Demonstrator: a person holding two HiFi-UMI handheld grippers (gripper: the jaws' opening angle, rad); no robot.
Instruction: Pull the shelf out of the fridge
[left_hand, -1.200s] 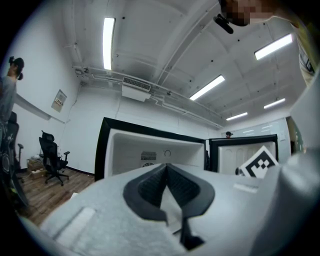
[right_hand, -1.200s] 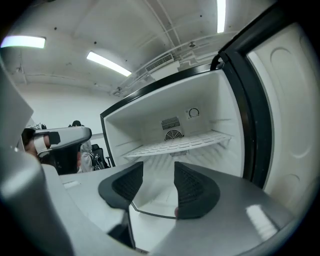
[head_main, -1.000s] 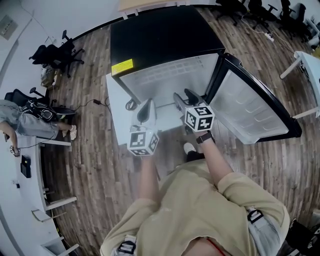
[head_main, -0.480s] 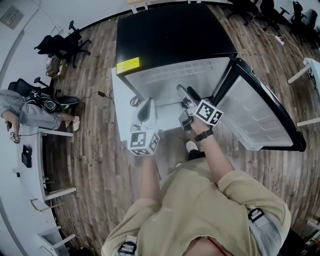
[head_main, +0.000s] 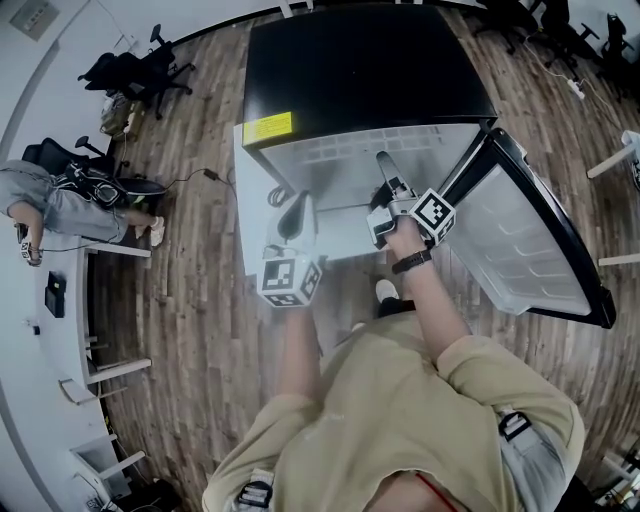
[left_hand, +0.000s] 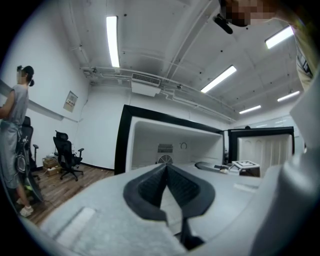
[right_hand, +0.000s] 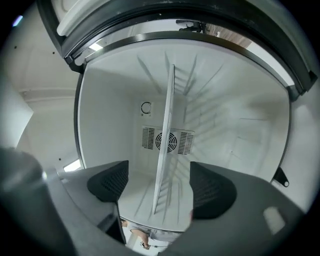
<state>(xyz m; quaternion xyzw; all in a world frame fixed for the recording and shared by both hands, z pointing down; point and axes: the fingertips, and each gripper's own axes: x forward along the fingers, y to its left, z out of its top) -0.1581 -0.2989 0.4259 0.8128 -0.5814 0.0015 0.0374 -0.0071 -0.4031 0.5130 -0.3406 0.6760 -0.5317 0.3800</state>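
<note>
Black cabinet, white lining: the fridge (head_main: 360, 70) stands on a wooden floor (head_main: 200, 330), its door (head_main: 530, 245) swung wide to the person's right. The person, in a beige shirt, faces the open compartment with a gripper in each hand.

Right gripper (head_main: 384, 168): it reaches into the compartment, turned onto its side. Its jaws have just been opening and stand wide apart. In the right gripper view the shelf (right_hand: 165, 150) is seen edge-on as a thin white plate running back toward the fan grille (right_hand: 167, 141) on the rear wall. The plate's near end lies in the gap between the two pads (right_hand: 107, 182) and touches neither. The shelf is inside the fridge.

Left gripper (head_main: 297, 205): it is held just outside the compartment's left side, with the jaws closed together and nothing between them.

Background: a second person (head_main: 60, 205) stands at a desk well to the left, near some office chairs (head_main: 125, 70).
</note>
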